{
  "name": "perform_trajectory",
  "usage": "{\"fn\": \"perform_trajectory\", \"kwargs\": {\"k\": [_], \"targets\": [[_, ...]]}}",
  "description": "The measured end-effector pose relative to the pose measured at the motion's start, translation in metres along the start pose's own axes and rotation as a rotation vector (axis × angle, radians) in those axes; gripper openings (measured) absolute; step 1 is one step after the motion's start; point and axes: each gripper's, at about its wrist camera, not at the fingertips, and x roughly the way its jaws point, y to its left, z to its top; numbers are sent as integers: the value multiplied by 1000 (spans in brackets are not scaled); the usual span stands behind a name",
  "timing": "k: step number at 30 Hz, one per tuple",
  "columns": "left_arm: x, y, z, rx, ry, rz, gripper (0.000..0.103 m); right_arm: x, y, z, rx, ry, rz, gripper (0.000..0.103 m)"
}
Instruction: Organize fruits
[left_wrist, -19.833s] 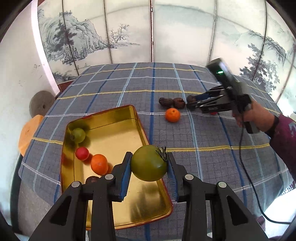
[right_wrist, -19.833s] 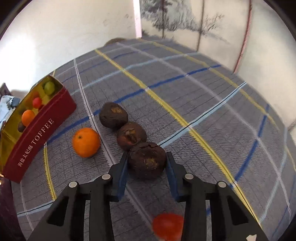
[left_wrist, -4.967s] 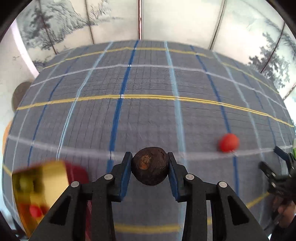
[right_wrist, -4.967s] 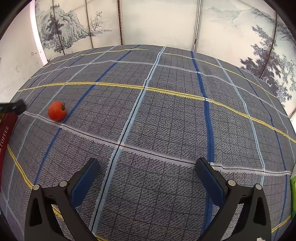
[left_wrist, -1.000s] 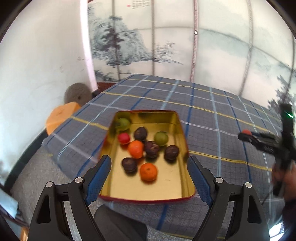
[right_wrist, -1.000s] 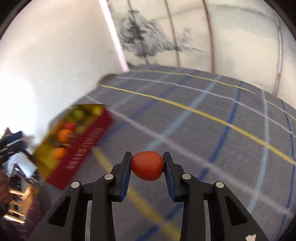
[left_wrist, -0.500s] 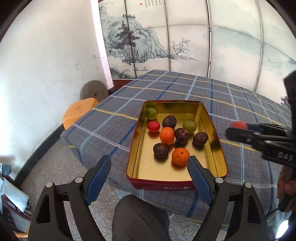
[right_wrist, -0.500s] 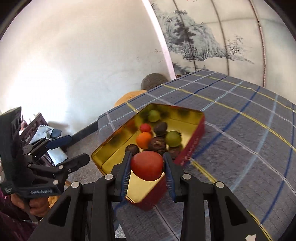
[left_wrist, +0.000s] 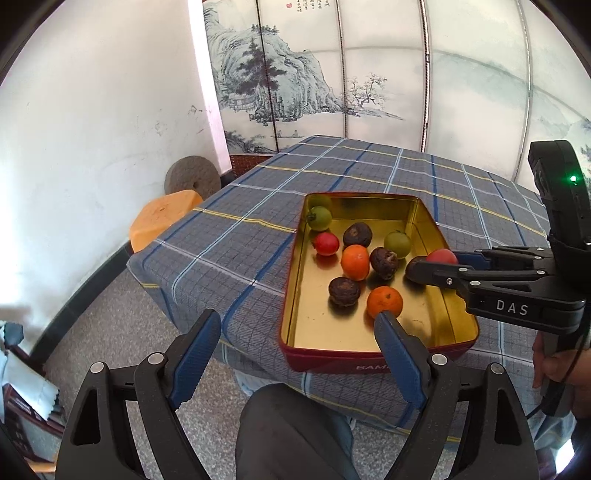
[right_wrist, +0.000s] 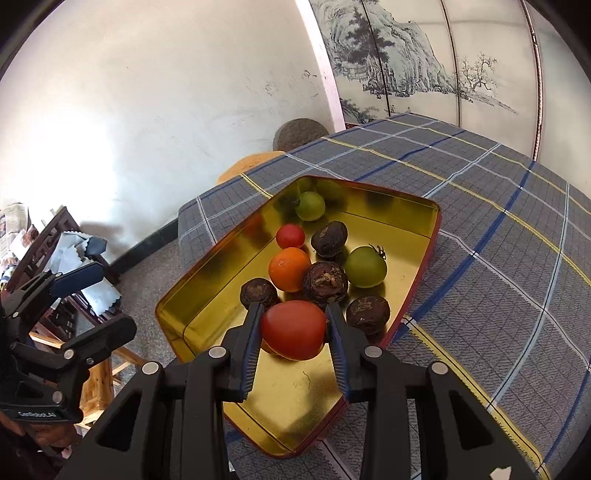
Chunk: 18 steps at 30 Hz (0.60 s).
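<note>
Right gripper (right_wrist: 293, 328) jaws are clamping a red tomato (right_wrist: 293, 329), hovering over the near end of the gold tin (right_wrist: 207, 266) on the plaid-covered desk (right_wrist: 498, 258). Left gripper (left_wrist: 297, 354) jaws are standing wide with nothing between them, off the desk's near-left edge. Oranges, green and dark fruits are lying in the tin

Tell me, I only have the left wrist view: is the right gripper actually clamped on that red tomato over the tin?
Observer: Yes. In the right wrist view both pads press the red tomato, held by the right gripper.
Operator: Is it over the tin's floor?
Observer: It hangs over the gold tin, in front of a dark brown fruit.
Operator: And my left gripper?
Observer: The left gripper shows off the tin's side, open and empty.
</note>
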Motion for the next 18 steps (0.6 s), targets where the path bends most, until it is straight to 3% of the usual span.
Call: {"fn": "perform_trajectory", "kwargs": {"k": [15,18], "targets": [[1,15,-5,0,1,9,85,17,3,7,23,24,-73,35],[1,17,-6,-8,12,5,85,0,6,10,33,-26,-79,52]]}}
